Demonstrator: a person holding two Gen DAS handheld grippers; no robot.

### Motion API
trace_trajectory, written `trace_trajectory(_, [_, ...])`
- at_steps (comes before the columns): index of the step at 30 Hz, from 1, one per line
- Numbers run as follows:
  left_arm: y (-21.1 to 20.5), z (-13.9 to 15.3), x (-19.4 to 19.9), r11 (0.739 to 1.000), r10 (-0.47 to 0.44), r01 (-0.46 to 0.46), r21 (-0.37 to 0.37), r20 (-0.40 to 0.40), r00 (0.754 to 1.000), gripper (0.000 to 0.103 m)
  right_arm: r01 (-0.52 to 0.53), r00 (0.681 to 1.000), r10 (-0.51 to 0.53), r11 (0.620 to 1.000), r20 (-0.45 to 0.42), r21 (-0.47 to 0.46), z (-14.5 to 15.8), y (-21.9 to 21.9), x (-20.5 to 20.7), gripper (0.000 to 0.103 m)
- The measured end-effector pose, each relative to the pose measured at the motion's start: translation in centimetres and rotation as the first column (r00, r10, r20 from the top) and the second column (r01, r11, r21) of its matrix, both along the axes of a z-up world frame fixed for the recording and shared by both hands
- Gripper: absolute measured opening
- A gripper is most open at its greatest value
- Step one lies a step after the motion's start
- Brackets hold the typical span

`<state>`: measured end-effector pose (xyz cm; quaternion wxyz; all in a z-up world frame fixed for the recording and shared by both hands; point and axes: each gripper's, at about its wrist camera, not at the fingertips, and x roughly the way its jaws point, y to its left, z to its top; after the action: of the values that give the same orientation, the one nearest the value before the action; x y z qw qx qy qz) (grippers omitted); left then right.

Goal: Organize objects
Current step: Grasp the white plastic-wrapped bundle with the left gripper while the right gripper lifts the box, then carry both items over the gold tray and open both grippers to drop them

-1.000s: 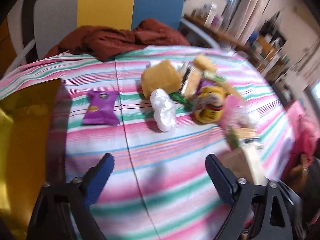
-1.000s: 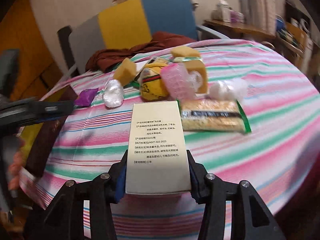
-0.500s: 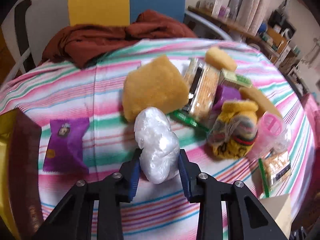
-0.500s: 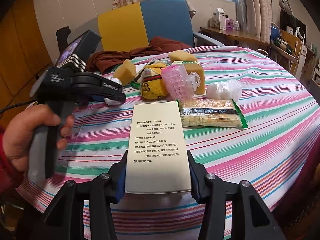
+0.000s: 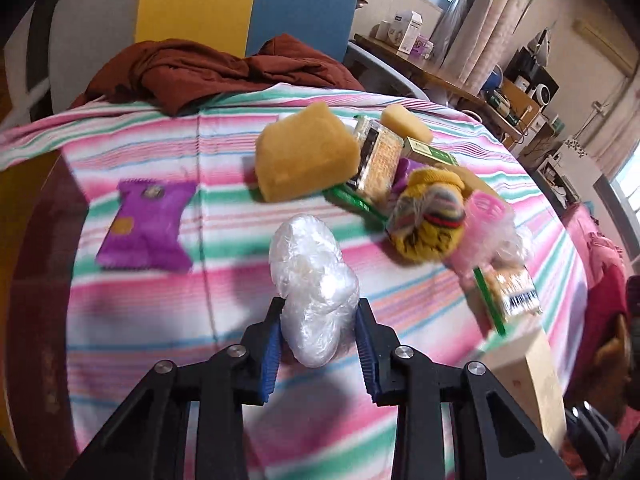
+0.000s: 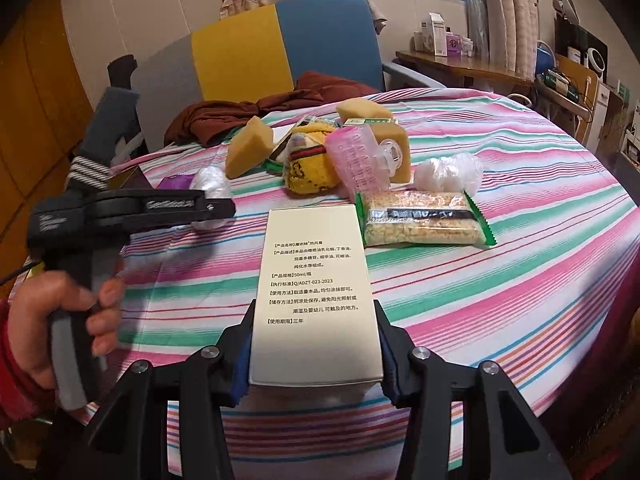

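Now, left gripper (image 5: pixel 318 334): pressed onto the white plastic bundle (image 5: pixel 312 280), blue pads squeezing both its sides.
Bundle: over the striped cloth (image 5: pixel 160 312), near the purple packet (image 5: pixel 146 230), which lies flat to its left; whether it touches the cloth I cannot tell.
Right gripper (image 6: pixel 316 350): pinching the cream box (image 6: pixel 316 300) by its two long sides, printed face up.
Box: held above the cloth, its far end beside the cereal bar (image 6: pixel 424 218).
Pile: big sponge (image 5: pixel 306 158), a yellow knitted toy (image 5: pixel 430 222) and a pink plastic piece (image 5: pixel 482 226) crowd together past the bundle.
Second bundle: a clear plastic wad (image 6: pixel 448 170) lies just behind the cereal bar.
Hand (image 6: pixel 60 316): the person's left, red-sleeved, gripping the left tool's handle.
Chair (image 6: pixel 280 48): yellow and blue, behind the table, with brown cloth (image 6: pixel 256 110) heaped on it.
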<state>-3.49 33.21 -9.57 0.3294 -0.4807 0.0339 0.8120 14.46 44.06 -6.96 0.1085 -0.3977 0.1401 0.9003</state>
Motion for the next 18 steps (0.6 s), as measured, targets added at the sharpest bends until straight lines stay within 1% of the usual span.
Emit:
trace_trajectory(5, [-2.2, 1.0, 2.5, 0.999, -0.032, 0.032, 0.003, -0.036, 0.999, 0.034, -0.003, 1.000, 0.003, 1.000, 0.010, 0.008, 0.5, -1.3, 0.4, 0.050])
trace_trajectory(12, [-6.2, 3.5, 5.4, 0.994, -0.079, 0.082, 0.072, -0.045, 0.996, 0.034, 0.022, 1.000, -0.022, 1.000, -0.014, -0.002, 1.8, -2.9, 1.1, 0.050])
trace_trajectory(18, [-10.8, 5.9, 6.3, 0.989, -0.065, 0.072, 0.127, -0.062, 0.996, 0.034, -0.010, 0.999, 0.008, 1.000, -0.054, -0.020, 3.4, -5.7, 0.6, 0.050])
